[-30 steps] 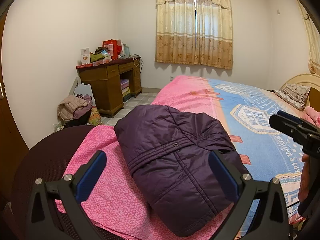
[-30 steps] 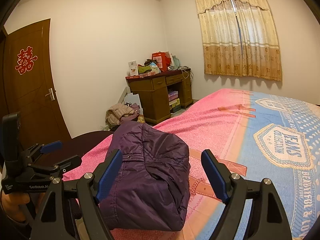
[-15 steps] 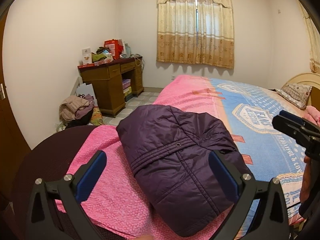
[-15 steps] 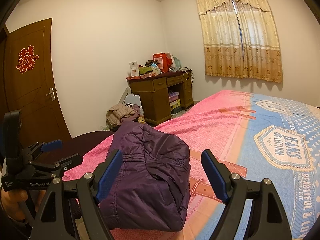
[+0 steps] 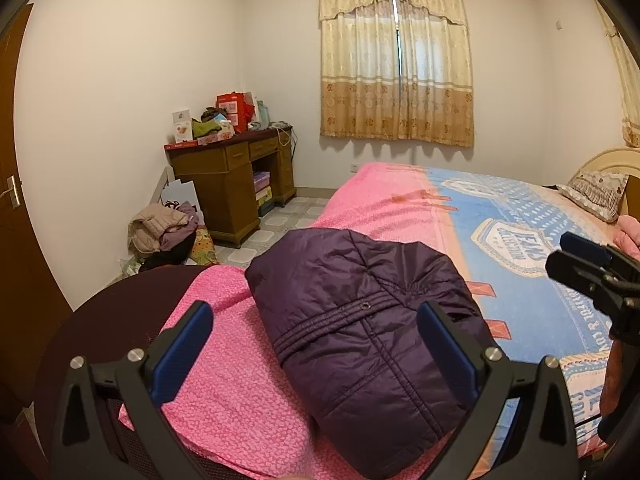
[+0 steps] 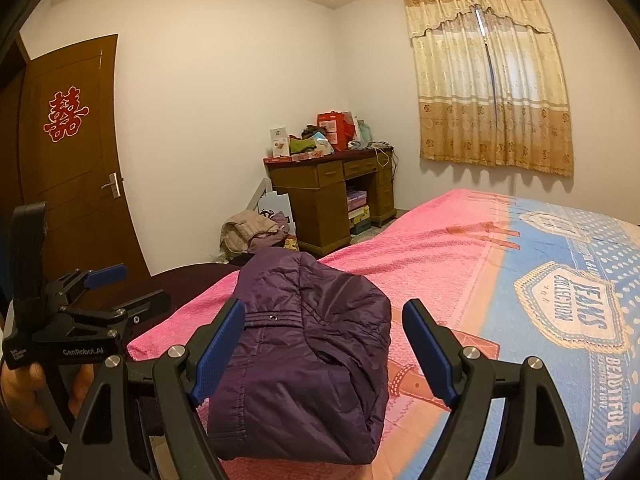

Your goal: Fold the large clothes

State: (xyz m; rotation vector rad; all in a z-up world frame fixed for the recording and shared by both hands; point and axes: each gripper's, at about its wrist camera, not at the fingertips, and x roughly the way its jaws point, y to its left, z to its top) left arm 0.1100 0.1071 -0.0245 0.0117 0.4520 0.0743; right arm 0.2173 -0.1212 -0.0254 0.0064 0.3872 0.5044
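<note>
Claws both spread, empty: left claw [image 5: 316, 344], right claw [image 6: 324, 346]. Purple jacket [image 5: 360, 320] at 12 o'clock, folded into a compact bundle on bed [image 5: 532, 280] corner. Fold looks done; pile of clothes [image 5: 162, 228] at 10 o'clock possibly next.
</note>
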